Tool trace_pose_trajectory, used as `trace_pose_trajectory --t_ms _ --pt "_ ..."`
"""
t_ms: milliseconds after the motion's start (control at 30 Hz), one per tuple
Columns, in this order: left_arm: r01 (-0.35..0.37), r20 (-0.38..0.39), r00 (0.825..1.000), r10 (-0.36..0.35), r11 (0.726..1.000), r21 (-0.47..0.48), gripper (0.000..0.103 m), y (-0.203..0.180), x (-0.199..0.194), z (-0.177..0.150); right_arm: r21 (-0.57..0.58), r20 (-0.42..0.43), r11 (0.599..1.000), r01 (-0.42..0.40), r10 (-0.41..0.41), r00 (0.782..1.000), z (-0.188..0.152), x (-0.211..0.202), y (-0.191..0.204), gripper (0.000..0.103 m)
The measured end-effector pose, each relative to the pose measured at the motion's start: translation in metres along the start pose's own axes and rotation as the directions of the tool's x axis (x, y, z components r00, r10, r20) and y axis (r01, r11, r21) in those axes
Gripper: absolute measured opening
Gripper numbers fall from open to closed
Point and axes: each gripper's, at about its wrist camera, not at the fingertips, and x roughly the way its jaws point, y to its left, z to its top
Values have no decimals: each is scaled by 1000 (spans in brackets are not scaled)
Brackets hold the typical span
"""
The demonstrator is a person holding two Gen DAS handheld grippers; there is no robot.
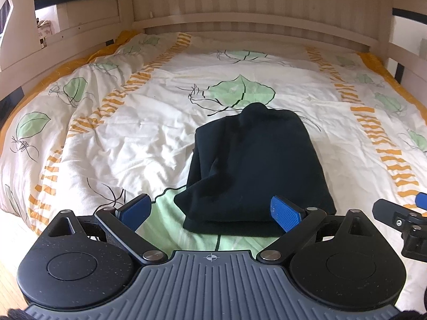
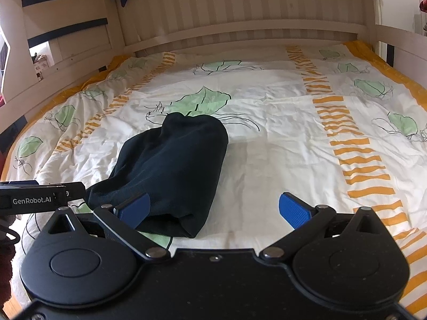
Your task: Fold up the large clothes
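Observation:
A dark navy garment (image 1: 256, 165) lies folded into a thick oblong bundle on the bed, running away from me. In the right wrist view the same garment (image 2: 173, 170) sits left of centre. My left gripper (image 1: 210, 210) is open, its blue pads either side of the bundle's near end, not touching it. My right gripper (image 2: 213, 209) is open too, with its left pad (image 2: 134, 209) in front of the bundle's near right corner and bare quilt between the fingers. The left gripper's body (image 2: 40, 197) shows at the left edge of the right wrist view.
The bed is covered by a white quilt (image 1: 128, 122) with green leaves and orange stripes. A pale wooden headboard (image 1: 253, 21) and side rails enclose it. Wooden floor (image 1: 8, 274) shows at the lower left. The right gripper's tip (image 1: 400, 218) pokes in at the right.

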Motion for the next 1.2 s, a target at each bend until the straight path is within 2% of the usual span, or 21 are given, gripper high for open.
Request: trace_pose_trajectory --t_ms 1200 --pt "14 -28 1000 -14 1000 -3 97 3 6 -4 -46 -54 999 11 -14 998 -3 10 12 102"
